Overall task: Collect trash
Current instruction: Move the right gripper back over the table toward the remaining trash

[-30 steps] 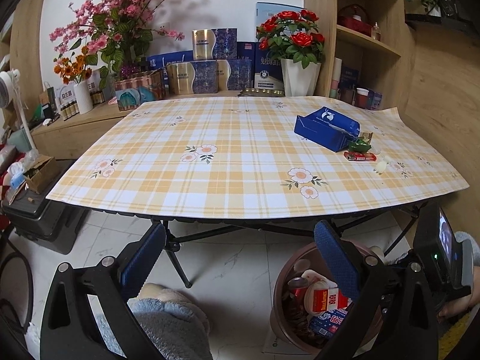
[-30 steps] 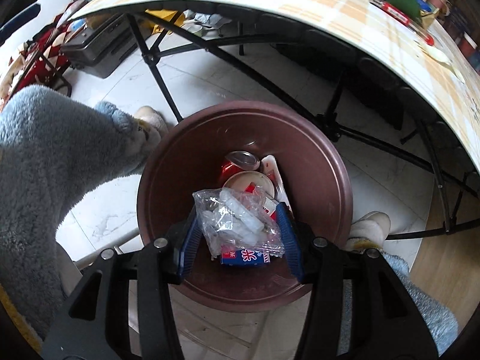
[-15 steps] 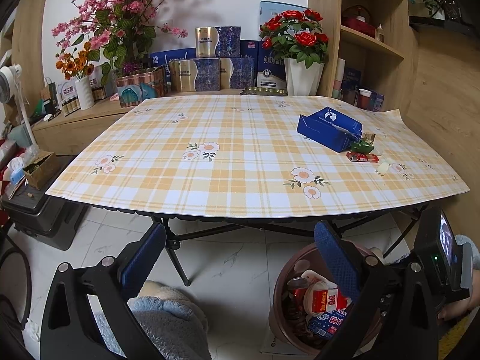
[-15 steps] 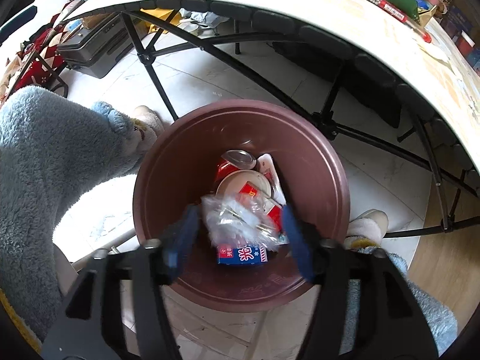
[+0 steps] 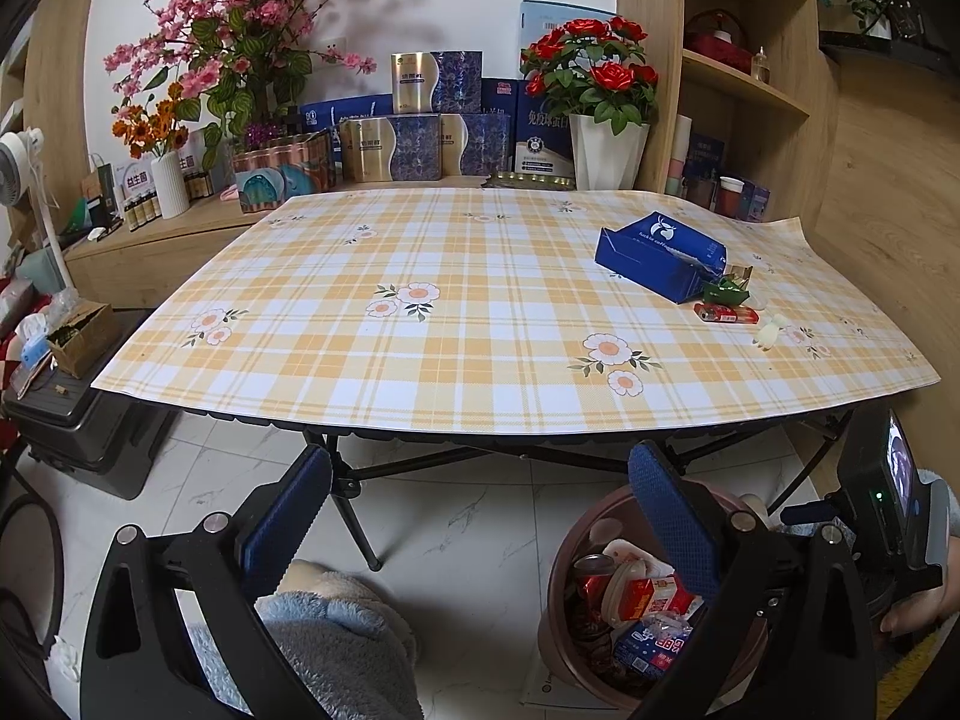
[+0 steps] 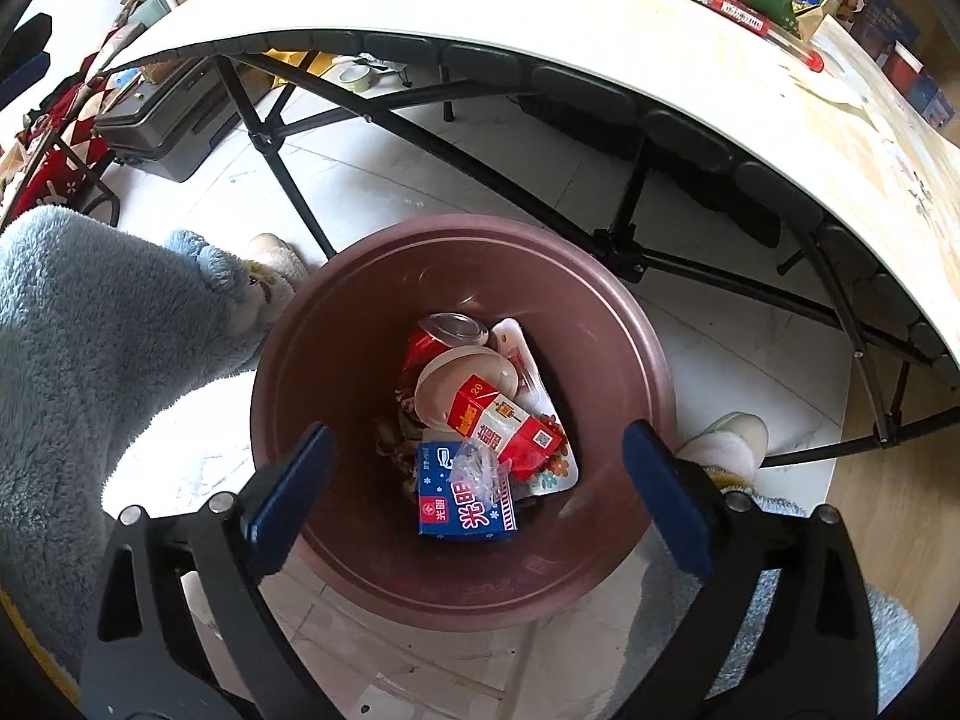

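Tabletop (image 5: 480, 312), plaid cloth. Behind it: white vase of red roses (image 5: 606, 150), stacked blue-gold boxes (image 5: 420, 120), pink blossoms (image 5: 252, 42). Left: fan (image 5: 18, 156), black case (image 5: 78, 432), possibly luggage.

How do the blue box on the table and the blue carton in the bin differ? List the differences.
The blue box sits on the checked table, beside other litter; the blue carton already lies in the brown bin.
The box is dark navy with a small white logo; the carton is brighter blue with big white characters and a red mark.
A clear wrapper lies on the carton; nothing covers the box.
Both are blue cardboard packaging.
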### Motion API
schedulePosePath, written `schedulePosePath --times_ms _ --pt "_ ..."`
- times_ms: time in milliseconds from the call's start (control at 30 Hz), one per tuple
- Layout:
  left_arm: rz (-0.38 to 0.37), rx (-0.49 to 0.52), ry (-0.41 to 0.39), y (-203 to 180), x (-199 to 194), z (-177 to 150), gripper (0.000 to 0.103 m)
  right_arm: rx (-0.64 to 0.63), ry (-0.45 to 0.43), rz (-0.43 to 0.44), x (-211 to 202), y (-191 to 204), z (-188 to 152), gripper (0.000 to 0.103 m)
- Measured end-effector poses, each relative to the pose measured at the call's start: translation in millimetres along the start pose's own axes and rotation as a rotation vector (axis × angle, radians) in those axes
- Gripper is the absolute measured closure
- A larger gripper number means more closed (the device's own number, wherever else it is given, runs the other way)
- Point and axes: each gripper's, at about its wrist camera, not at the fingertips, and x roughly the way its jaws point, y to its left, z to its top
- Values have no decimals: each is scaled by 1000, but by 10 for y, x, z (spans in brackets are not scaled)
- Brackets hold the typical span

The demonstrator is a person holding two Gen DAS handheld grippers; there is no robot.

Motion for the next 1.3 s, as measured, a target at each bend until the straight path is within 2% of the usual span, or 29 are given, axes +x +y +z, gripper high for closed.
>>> schedulePosePath --times_ms 333,700,800,1167,1300 --pt "4 -1 -3 5 -14 -7 6 7 -28 -9 -54 -11 11 8" --pt "-22 -61 10 111 27 -13 6 87 -271 -64 -554 -155 61 6" --pt "-38 -42 54 70 112 32 6 144 -330 -65 -699 -299 96 6" --pt "-85 48 116 -300 405 322 6 283 -448 -56 -1112 -881 209 6" --pt "-147 60 154 -474 571 533 6 305 -486 -144 -1247 -1044 299 6"
